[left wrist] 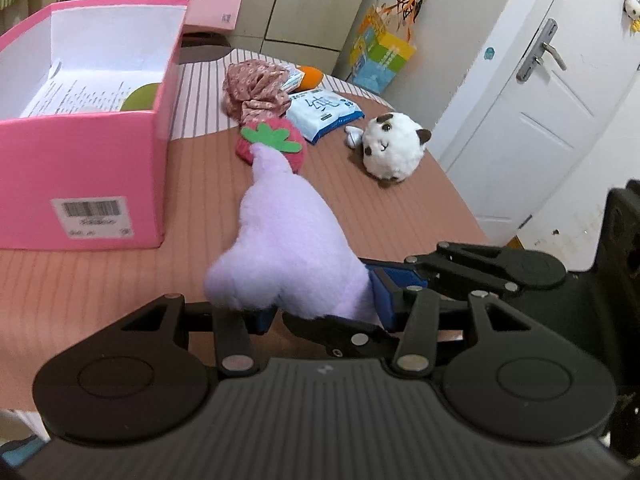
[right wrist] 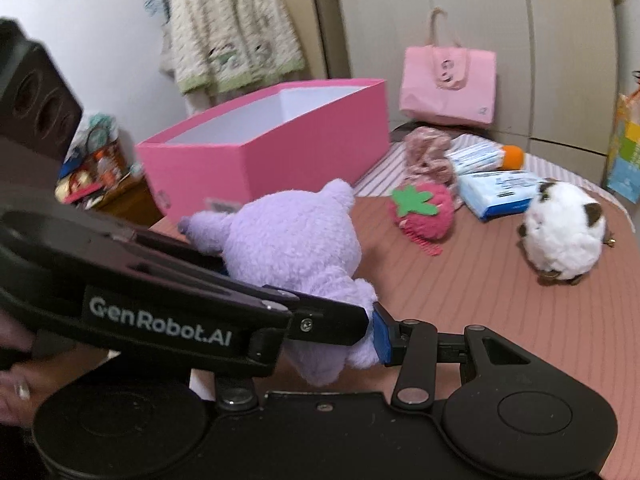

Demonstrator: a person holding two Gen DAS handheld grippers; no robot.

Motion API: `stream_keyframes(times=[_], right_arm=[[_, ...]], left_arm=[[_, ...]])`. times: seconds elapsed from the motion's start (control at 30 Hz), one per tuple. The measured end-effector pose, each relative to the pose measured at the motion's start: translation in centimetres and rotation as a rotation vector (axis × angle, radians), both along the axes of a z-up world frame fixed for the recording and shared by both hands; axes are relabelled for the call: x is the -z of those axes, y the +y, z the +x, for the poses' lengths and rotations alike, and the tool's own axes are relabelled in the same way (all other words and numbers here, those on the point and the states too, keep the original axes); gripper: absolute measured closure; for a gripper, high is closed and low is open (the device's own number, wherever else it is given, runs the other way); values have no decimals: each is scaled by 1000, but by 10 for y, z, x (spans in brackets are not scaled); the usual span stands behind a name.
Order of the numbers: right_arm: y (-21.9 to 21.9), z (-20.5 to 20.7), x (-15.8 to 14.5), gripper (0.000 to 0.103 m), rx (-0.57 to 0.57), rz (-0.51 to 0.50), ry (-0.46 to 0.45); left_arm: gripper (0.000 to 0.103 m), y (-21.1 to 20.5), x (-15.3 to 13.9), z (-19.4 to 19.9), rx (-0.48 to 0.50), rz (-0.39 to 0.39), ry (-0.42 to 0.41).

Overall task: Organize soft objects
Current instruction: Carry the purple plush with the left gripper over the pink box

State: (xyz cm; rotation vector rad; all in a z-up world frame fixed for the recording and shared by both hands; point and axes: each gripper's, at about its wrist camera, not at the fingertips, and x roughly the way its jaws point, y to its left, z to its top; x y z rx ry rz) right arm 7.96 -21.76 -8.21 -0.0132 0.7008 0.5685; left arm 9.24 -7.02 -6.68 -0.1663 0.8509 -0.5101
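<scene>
A purple plush toy (left wrist: 280,240) (right wrist: 296,240) is held over the front of the brown table mat (left wrist: 120,280), beside the open pink box (left wrist: 80,160) (right wrist: 280,152). My left gripper (left wrist: 320,312) is shut on its near end, blue pads pressed into the fur. My right gripper (right wrist: 316,352) grips the same toy from the right; one blue pad (right wrist: 382,336) presses in, the other is hidden behind the left gripper (right wrist: 292,292). A strawberry plush (left wrist: 272,144) (right wrist: 424,208), a white round plush (left wrist: 394,148) (right wrist: 560,232) and a floral cloth (left wrist: 256,88) (right wrist: 428,156) lie farther back.
The box holds printed paper and a green object (left wrist: 140,96). A tissue pack (left wrist: 324,112) (right wrist: 500,192) and an orange item (left wrist: 310,76) lie by the cloth. A pink bag (right wrist: 448,84) stands behind. A white door (left wrist: 540,100) is at the right. A hand (right wrist: 16,392) shows at lower left.
</scene>
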Motion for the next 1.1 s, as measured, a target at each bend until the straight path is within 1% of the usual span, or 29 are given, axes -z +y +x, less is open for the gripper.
stream_keyframes(times=[0.2, 0.37, 0.47, 0.6, 0.73, 0.87, 1.0, 1.1], right_arm=[[22, -10, -24, 52, -80, -49, 16], [41, -15, -49, 52, -168, -35, 53], [54, -15, -62, 52, -209, -14, 60], [72, -10, -78, 52, -228, -5, -5], [88, 7, -91, 52, -224, 20, -47], [103, 36, -101, 52, -203, 35, -67], [113, 69, -104, 52, -178, 46, -63], [120, 95, -103, 52, -162, 33, -67]], left_arm=[[56, 30, -25, -13, 5, -9, 49], [56, 58, -52, -23, 10, 5, 91], [56, 70, -67, -25, -5, 30, 68], [56, 86, -87, -17, -25, 55, 21], [56, 102, -102, 3, -37, 62, -20], [56, 117, -110, 32, -40, 55, -32], [56, 129, -111, 70, -43, 37, -29], [56, 137, -105, 100, -51, 22, -15]])
